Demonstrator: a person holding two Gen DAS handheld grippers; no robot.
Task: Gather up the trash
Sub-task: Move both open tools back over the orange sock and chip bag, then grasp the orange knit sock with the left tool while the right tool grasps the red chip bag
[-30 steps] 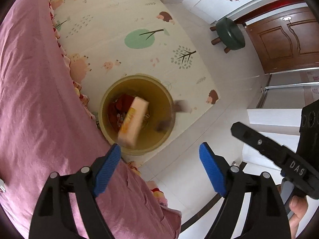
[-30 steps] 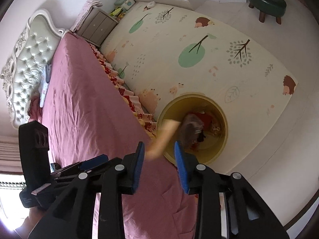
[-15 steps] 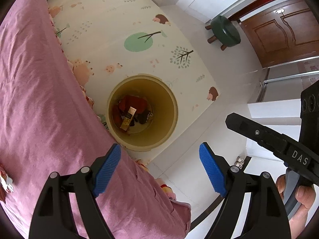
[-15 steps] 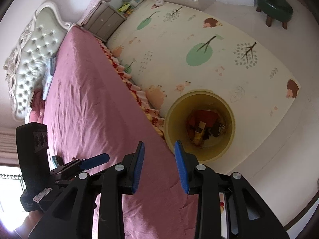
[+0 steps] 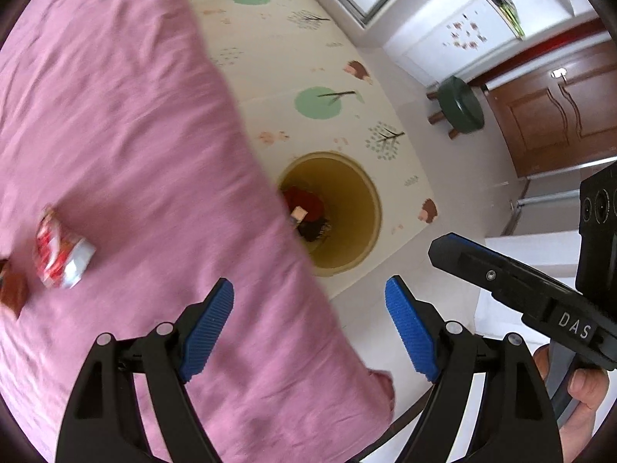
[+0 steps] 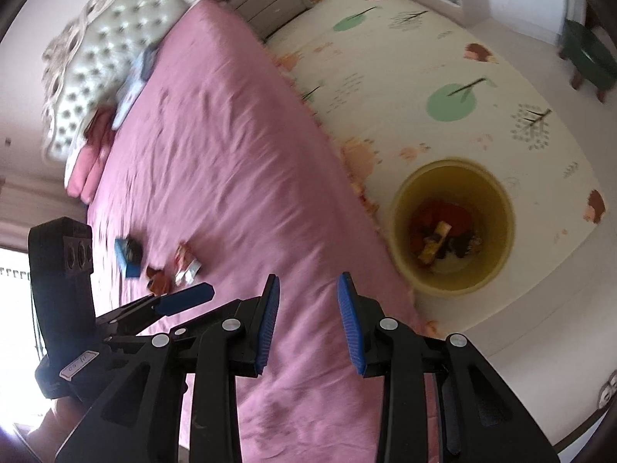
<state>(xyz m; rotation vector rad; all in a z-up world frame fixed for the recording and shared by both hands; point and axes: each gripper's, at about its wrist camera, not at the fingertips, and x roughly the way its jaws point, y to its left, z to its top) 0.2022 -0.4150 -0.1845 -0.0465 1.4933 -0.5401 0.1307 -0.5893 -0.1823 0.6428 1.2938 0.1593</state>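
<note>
The box and wrapper dropped a moment ago now lie in the yellow bin. Both left tongs and right tongs hang empty, jaws apart, swinging back over the bed, where a red-and-silver packet and more scraps wait.

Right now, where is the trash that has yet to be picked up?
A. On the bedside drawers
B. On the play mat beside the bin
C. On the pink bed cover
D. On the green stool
C: a red-and-silver wrapper, a brown wrapper and a small blue box lie on the pink bed cover.
</note>
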